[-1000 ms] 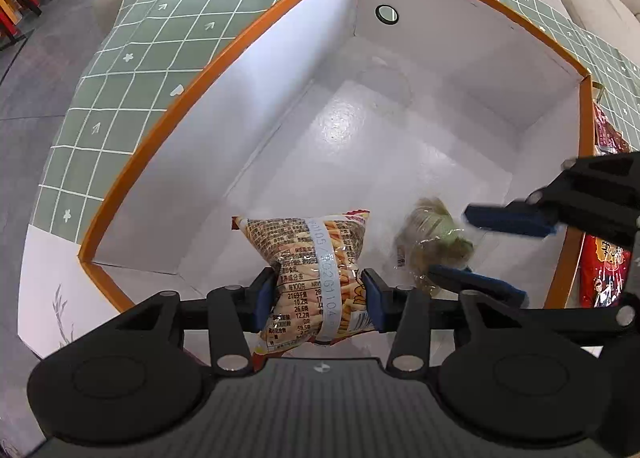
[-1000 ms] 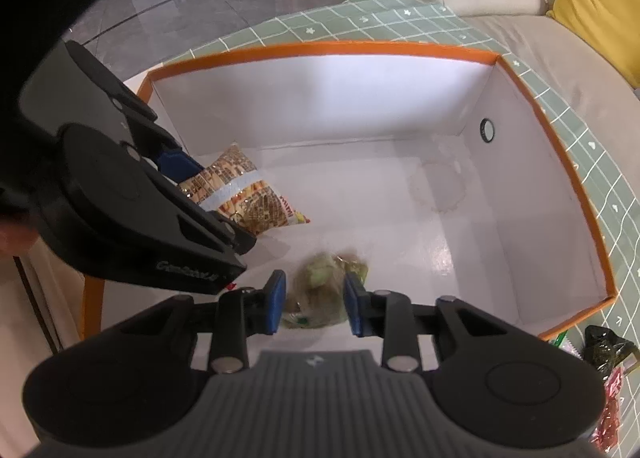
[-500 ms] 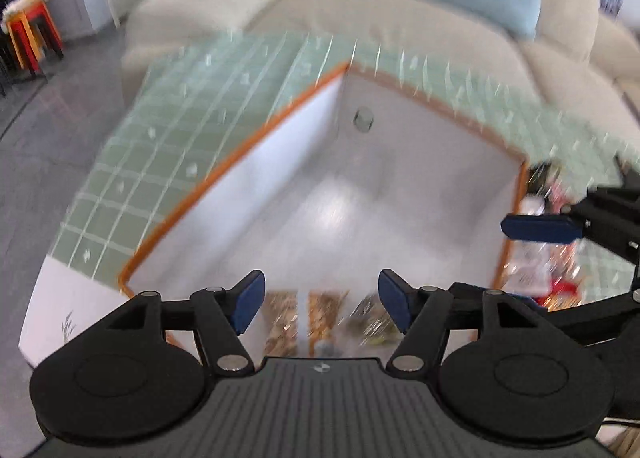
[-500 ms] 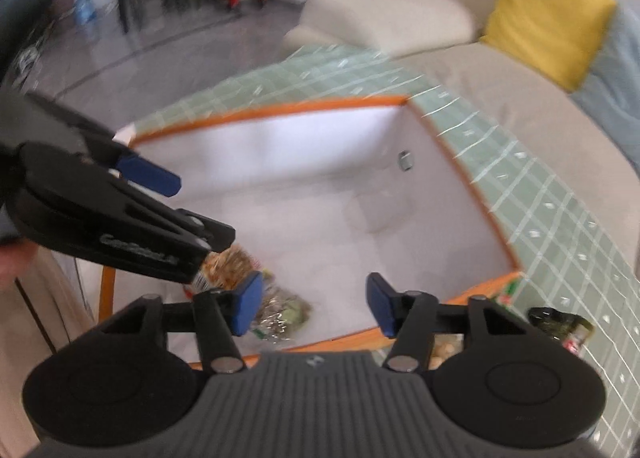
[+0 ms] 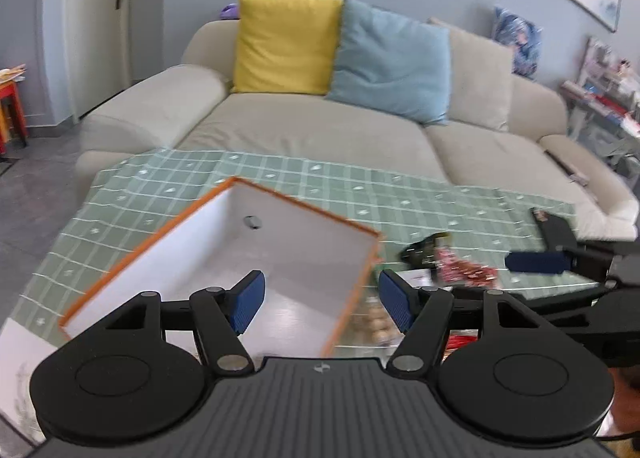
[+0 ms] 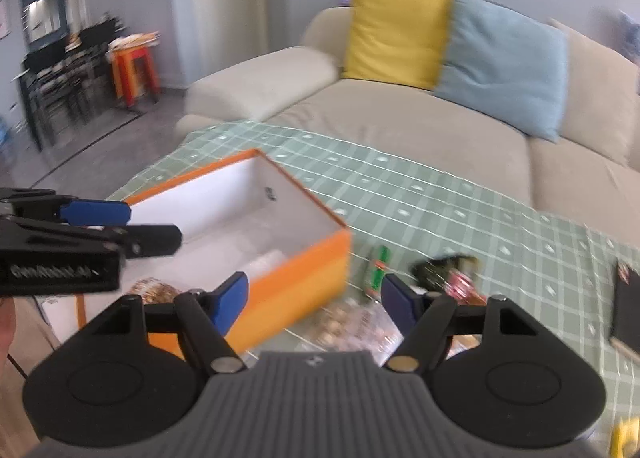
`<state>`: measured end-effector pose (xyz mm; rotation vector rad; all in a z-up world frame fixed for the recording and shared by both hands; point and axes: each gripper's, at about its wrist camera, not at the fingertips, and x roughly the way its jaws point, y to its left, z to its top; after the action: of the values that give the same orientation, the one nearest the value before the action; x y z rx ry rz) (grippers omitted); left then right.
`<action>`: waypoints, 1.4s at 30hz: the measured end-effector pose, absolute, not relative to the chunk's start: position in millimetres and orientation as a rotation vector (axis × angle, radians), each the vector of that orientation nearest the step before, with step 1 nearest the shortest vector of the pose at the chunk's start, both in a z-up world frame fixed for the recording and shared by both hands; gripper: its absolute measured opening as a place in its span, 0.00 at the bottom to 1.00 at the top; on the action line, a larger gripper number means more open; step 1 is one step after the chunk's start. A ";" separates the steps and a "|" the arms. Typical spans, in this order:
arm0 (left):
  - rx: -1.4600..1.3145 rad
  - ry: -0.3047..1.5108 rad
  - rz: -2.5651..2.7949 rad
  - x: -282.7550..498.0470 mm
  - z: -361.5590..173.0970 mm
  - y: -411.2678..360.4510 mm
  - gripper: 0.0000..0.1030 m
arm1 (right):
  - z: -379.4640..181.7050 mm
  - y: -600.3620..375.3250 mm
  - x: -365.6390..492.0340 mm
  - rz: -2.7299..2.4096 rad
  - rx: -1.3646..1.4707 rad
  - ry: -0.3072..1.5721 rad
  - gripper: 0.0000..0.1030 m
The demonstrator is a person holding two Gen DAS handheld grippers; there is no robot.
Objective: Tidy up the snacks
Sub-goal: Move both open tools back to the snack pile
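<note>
Left gripper (image 5: 320,300): jaws released and wide apart, nothing between the blue pads; it hangs above the near right corner of the box.
Right gripper (image 6: 314,300): jaws released, having just been opening; nothing is gripped, and it sits above the box's orange outer wall and the loose snacks beside it.
Box (image 5: 208,213): orange rim, white inside, open top, standing on the counter; a small round hole shows in its far wall.
Snack in box (image 6: 154,290): a brown patterned bag lies on the box floor at the near end, partly hidden behind the gripper frame.
Loose snacks: a clear bag of round pieces (image 6: 352,324) lies on the counter just beside the box; a red packet (image 5: 464,270) and a dark packet (image 5: 424,250) lie further right; a green packet (image 6: 378,270) lies near the box corner.
Counter (image 5: 360,185): covered with a green checked cloth.
Sofa (image 5: 320,129): beige, behind the counter, with a yellow cushion (image 5: 286,43) and a blue cushion (image 5: 390,61).
</note>
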<state>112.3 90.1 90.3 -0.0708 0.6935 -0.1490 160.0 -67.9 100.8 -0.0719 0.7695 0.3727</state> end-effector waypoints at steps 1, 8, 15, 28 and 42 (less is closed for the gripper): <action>-0.076 0.691 -0.155 111.3 89.4 85.2 0.75 | 99.0 -77.8 153.6 0.343 -0.063 0.770 0.69; -0.107 0.715 -0.232 99.7 74.7 44.7 0.73 | 84.3 -135.0 116.9 0.195 0.025 0.800 0.69; -0.049 0.794 -0.337 83.6 38.9 3.7 0.73 | 57.9 -188.7 85.8 0.064 0.102 0.834 0.69; -0.032 0.912 -0.382 81.4 -19.4 -16.7 0.64 | 5.1 -211.1 70.9 -0.020 0.251 0.868 0.68; 0.011 0.957 -0.396 119.1 -52.5 -43.0 0.82 | -34.8 -200.1 122.1 -0.048 0.195 0.913 0.59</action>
<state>119.1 -43.0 -52.5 0.0115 0.9572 -0.3957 122.1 -200.1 -34.8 0.1955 0.9129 -0.0480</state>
